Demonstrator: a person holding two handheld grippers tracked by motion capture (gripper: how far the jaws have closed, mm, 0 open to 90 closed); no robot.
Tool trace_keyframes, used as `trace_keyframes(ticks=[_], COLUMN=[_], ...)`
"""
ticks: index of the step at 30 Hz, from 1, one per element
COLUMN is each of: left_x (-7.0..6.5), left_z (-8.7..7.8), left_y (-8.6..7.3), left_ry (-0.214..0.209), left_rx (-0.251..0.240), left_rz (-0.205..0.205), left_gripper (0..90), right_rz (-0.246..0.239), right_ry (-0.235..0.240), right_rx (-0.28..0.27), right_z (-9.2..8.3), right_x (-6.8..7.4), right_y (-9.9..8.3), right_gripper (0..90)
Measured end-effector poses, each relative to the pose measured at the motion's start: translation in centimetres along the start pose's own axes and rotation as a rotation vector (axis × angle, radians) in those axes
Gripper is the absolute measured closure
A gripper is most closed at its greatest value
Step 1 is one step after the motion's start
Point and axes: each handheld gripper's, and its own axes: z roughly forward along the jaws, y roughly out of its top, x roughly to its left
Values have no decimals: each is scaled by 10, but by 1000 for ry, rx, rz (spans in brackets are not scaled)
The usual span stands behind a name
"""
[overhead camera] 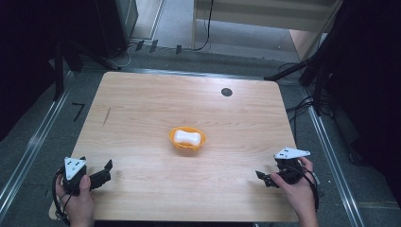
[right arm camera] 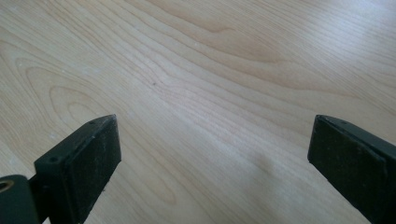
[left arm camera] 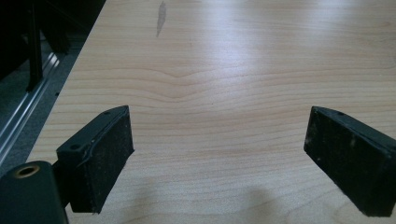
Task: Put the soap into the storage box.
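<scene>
A light wooden table [overhead camera: 142,109] with rounded corners stands on a grey floor [overhead camera: 28,142], seen from above. A person's two forearms come in over its near edge, each hand holding a black gripper. The left hand [overhead camera: 78,203] sits at the near left corner; the left gripper [overhead camera: 108,168] lies level and points toward the table's middle, jaws spread wide with only bare wood between them. The right hand [overhead camera: 295,189] rests by the near right corner; the right gripper [overhead camera: 260,176] points left across the table, its jaws also wide apart and holding nothing. An orange bowl [overhead camera: 187,140] sits near the table's centre, well apart from both grippers, with a white lump [overhead camera: 186,137] lying inside. A small dark round spot [overhead camera: 226,91] marks the wood near the far edge. No writing can be read.
</scene>
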Motion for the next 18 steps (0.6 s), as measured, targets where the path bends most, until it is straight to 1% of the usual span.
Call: trace_keyframes(ticks=[10, 14, 18], left_x=[-1, -2, -2], left_z=[0, 0, 0], left_y=[0, 0, 0], left_ry=[3, 4, 4], left_rx=[-1, -2, -2], left_rz=[7, 8, 14], left_gripper=[84, 84, 84], right_rz=[55, 73, 95], right_ry=[-14, -19, -36], right_rx=[-47, -76, -97], right_z=[-12, -17, -24], right_x=[-5, -5, -7], right_y=[-27, -38, -50], right_gripper=[18, 8, 8])
